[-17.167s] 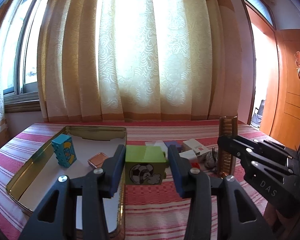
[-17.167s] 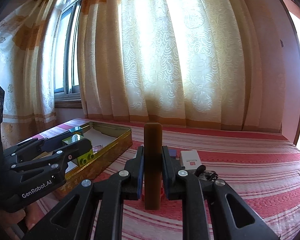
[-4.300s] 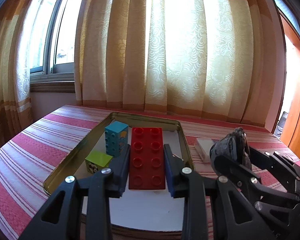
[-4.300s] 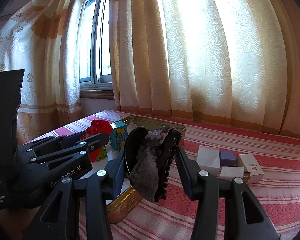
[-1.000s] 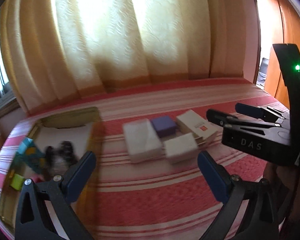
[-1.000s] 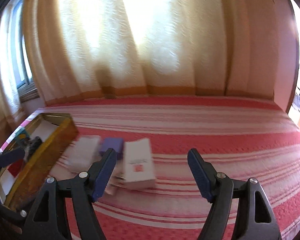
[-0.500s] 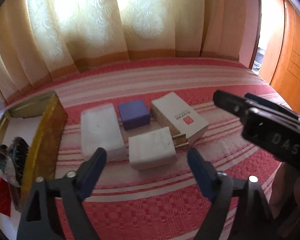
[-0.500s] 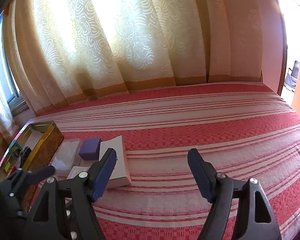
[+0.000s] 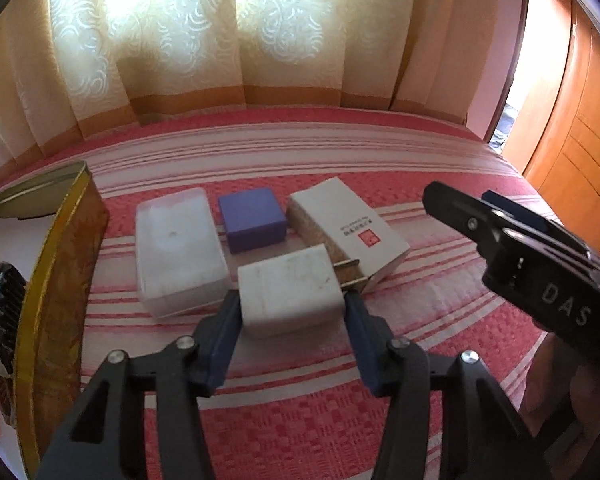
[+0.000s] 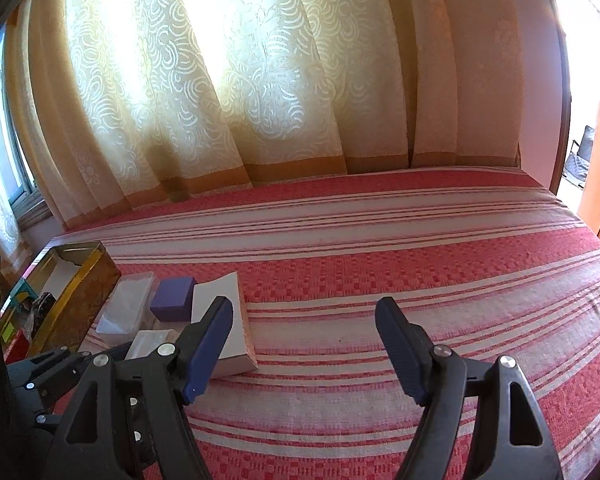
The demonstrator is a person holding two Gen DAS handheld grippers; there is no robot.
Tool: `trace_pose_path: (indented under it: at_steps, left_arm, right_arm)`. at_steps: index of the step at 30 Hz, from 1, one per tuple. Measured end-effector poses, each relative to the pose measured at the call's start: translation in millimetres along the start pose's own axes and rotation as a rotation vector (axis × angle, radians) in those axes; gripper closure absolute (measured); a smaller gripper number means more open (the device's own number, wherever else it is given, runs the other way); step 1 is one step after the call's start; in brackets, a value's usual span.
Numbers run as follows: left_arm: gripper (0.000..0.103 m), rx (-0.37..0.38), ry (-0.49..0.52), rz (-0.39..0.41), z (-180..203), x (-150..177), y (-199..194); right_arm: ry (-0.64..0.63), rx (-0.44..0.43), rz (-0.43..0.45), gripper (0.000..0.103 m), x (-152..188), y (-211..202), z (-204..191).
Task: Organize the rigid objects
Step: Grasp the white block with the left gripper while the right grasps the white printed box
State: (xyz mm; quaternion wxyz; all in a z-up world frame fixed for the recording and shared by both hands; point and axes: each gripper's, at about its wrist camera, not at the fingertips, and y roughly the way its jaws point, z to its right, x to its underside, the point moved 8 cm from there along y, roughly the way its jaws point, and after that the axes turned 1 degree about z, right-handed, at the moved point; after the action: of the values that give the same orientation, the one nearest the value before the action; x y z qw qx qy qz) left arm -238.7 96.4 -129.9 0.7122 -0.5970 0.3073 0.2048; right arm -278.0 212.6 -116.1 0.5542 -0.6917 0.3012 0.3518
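Observation:
My left gripper (image 9: 292,316) has its jaws around a white plug adapter (image 9: 290,288) that lies on the striped cloth; both pads touch its sides. Behind it lie a clear plastic box (image 9: 178,246), a purple box (image 9: 252,220) and a white carton with a red mark (image 9: 348,228). The gold tin tray (image 9: 56,264) stands at the left with a dark hair clip (image 9: 0,308) inside. My right gripper (image 10: 304,344) is open and empty over bare cloth, right of the carton (image 10: 226,320).
The red and white striped cloth (image 10: 420,264) spreads wide to the right. Curtains (image 10: 240,80) hang behind the far edge. An orange door (image 9: 572,128) stands at the far right. The right gripper's body (image 9: 540,264) sits close to the carton's right side.
My left gripper has moved forward and closed in from wide open onto the white plug adapter. My right gripper has drifted slightly and stays open.

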Motion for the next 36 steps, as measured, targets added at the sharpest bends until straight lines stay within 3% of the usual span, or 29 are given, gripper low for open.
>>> trace_pose_path:
  at_steps: [7, 18, 29, 34, 35, 36]
  left_arm:
    - [0.056, -0.051, 0.020, 0.117, -12, 6, -36]
    - [0.056, -0.035, -0.015, 0.149, -30, 12, -47]
    - [0.055, 0.004, -0.027, 0.054, -30, 16, -27]
    - [0.053, 0.003, -0.048, 0.049, -33, 15, -24]
    - [0.052, 0.003, -0.048, 0.049, -32, 15, -24]
    - [0.044, -0.004, -0.050, 0.046, -33, 16, -24]
  right_arm:
    - [-0.011, -0.008, -0.018, 0.027, 1, 3, -2]
    - [-0.058, -0.017, -0.047, 0.027, 3, 10, -15]
    - [-0.120, -0.077, -0.154, 0.027, 16, 32, -40]
    - [-0.121, -0.075, -0.206, 0.027, 19, 46, -43]
    - [-0.118, -0.078, -0.224, 0.027, 21, 50, -43]
    - [-0.113, -0.081, -0.246, 0.027, 23, 54, -43]
